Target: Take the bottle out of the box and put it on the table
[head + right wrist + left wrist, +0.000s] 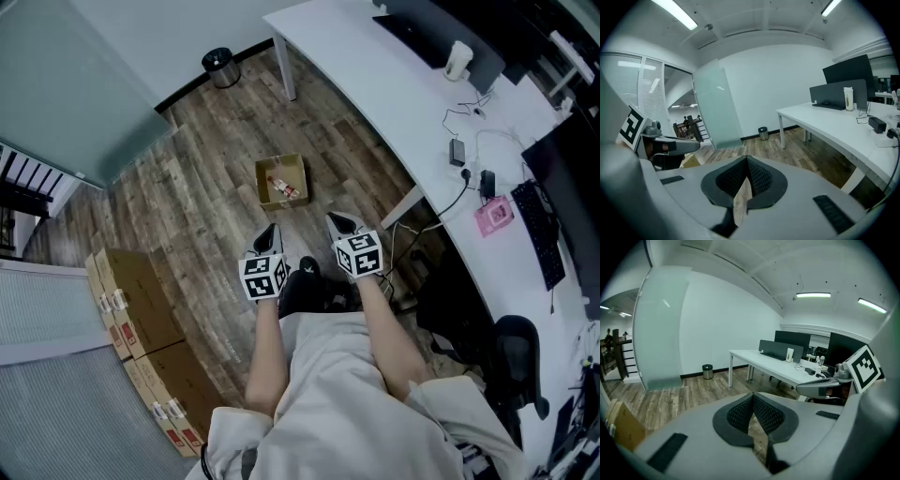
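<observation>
left tongs and right tongs both closed, empty. the bottle lies in the open box on the floor, off the table edge. we'd open one wide, drop in straight, pinch its middle.

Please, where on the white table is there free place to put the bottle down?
The table is bare from its end nearest the trash bin up to the dark panel and white container. From the adapter toward the pink item and keyboard, it is crowded.
</observation>
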The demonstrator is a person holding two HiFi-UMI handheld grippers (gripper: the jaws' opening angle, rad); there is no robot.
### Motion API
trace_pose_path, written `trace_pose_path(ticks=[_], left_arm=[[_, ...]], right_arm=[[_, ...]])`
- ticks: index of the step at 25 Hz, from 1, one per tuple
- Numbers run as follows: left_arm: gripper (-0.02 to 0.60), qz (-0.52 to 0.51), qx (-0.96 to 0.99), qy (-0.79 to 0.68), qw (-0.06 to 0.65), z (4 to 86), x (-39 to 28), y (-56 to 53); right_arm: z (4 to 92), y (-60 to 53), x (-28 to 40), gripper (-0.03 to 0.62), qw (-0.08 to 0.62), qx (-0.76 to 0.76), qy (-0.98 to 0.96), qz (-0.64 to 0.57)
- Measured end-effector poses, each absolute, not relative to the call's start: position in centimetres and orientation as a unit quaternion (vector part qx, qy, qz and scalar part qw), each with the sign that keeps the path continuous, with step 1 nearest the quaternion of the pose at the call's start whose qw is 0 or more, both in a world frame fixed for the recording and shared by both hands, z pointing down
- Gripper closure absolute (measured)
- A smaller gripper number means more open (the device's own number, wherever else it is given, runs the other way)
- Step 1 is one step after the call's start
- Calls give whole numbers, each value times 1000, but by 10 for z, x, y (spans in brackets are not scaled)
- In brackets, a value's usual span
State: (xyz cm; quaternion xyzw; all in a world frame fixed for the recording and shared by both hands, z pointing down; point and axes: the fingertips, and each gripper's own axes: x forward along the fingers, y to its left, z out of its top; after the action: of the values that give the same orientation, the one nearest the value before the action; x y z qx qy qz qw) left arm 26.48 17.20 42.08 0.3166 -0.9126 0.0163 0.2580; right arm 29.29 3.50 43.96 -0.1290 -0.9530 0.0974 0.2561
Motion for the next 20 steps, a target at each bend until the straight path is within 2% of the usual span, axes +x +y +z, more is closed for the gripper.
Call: trace_pose_path(ticks=[12,20], left_arm=[[566,3,300,-919,256,433,237,179],[566,10,301,-916,264,438,185,188]], right_arm=[[450,28,265,556,258,-115,-955,86],[462,18,223,556,266,-93,-953,113]])
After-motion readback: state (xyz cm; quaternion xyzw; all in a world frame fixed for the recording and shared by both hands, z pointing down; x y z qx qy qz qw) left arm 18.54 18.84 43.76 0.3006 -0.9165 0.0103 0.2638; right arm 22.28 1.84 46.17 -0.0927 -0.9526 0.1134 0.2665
